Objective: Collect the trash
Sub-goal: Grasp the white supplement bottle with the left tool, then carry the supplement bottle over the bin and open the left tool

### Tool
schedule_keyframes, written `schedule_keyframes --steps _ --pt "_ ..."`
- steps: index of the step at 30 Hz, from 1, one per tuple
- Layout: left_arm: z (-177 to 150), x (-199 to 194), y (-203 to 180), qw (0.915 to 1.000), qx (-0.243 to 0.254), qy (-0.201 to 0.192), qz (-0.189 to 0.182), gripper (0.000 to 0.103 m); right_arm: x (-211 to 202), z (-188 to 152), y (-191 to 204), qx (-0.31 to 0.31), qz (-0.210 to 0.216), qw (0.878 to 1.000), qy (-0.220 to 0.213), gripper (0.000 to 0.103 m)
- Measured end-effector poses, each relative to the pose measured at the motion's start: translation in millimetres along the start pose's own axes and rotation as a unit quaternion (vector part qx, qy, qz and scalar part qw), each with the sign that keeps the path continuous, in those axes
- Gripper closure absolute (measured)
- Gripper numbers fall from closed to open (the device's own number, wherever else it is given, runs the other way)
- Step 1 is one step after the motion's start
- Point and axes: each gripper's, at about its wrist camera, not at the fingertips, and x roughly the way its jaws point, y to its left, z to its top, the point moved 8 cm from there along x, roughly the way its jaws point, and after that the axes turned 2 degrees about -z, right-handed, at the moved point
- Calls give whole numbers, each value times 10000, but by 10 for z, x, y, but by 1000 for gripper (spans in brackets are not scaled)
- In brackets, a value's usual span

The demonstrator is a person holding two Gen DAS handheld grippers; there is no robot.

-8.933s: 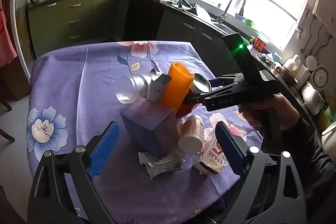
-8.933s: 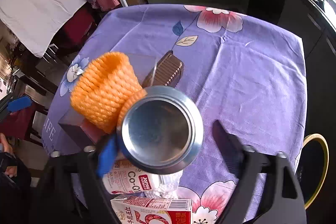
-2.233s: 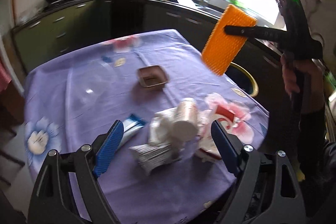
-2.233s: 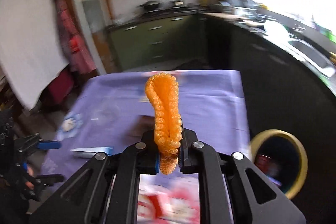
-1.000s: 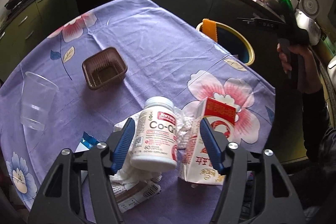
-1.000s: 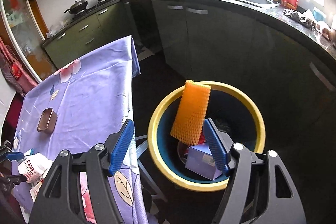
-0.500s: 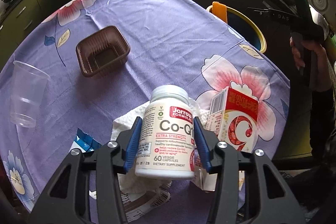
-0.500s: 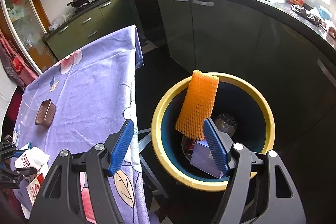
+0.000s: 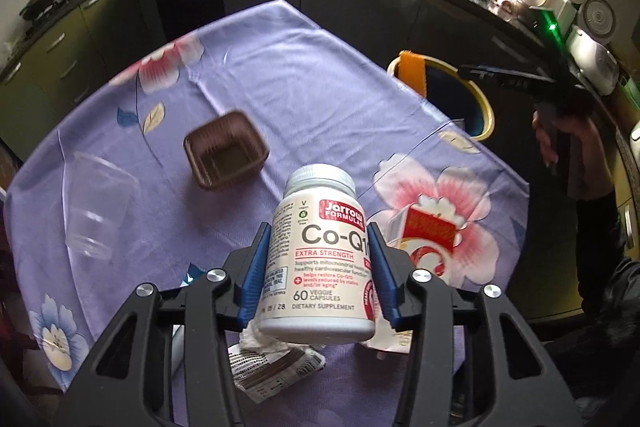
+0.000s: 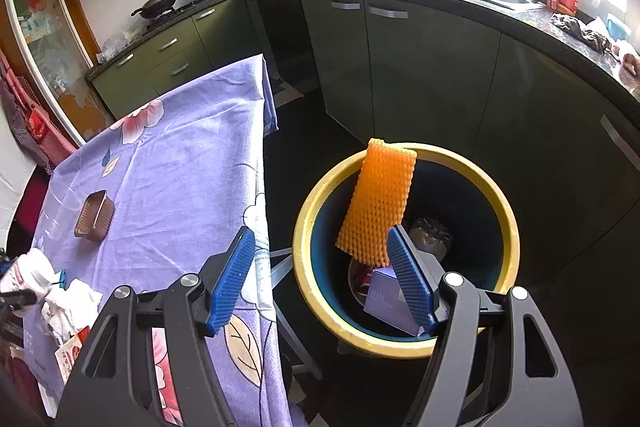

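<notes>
My left gripper (image 9: 318,277) is shut on a white supplement bottle (image 9: 320,263), held clear above the purple flowered tablecloth (image 9: 280,75). Under it lie crumpled wrappers (image 9: 276,363) and a red-and-white carton (image 9: 428,239). A brown plastic tray (image 9: 224,155) and a clear cup (image 9: 96,203) sit further left. My right gripper (image 10: 320,283) stands open over the yellow-rimmed bin (image 10: 404,343), nothing between its blue pads. An orange foam net (image 10: 380,207) leans inside the bin on its rim, above a purple box (image 10: 386,301). In the left wrist view the bin (image 9: 482,107) shows past the table's right edge.
Dark kitchen cabinets (image 10: 420,67) and a counter with a sink wrap around behind the bin. A person's hand (image 9: 560,135) holds the right gripper beside the counter. A stool frame (image 10: 292,339) stands between table and bin.
The left gripper closed on the white bottle and lifted it off the pile. The orange net dropped from the right gripper's level and settled against the bin's rim; the right gripper stayed put.
</notes>
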Motion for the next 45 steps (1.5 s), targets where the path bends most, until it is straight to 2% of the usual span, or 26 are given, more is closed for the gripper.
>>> schedule_keyframes --steps 4,9,13,18,21,23,25,29,32,35,41,45 --pt "188 -38 -187 9996 241 -55 -153 58 -128 -39 -129 22 -141 9999 -96 35" --pt "641 152 -669 9950 813 -36 -570 58 -336 -137 -514 208 -534 9980 -254 35" --pt "1111 536 -1212 9864 1302 96 -1002 58 -469 -272 -859 456 -782 9955 -281 35" --pt "1555 1136 -1765 9767 1624 328 -1366 58 -546 -468 -1184 744 -986 9921 -214 35" --pt "1744 1513 -1978 9743 1669 409 -1459 57 -547 -611 -1306 876 -1070 9903 -130 35" --pt "1869 1703 -2035 9761 1611 349 -1420 44 -549 -701 -1372 959 -1097 9893 -72 35" --pt "1940 1752 -2028 9777 1535 266 -1408 44 -549 -786 -1431 1040 -1108 9884 -15 35" --pt "1913 1477 -1918 9789 1324 58 -1553 44 -576 -880 -1431 1069 -1066 9885 22 35" --pt "1784 1069 -1732 9810 1288 -304 -1419 43 -572 -886 -1317 982 -949 9906 10 35" --pt "1613 676 -1501 9836 1046 -560 -1358 42 -547 -863 -1149 839 -841 9929 18 35" --pt "1081 29 -872 9898 413 -854 -1061 39 -469 -831 -551 137 -472 9987 160 34" --pt "701 -280 -445 9926 1 -985 -705 39 -434 -871 114 -619 -4 9977 289 34"
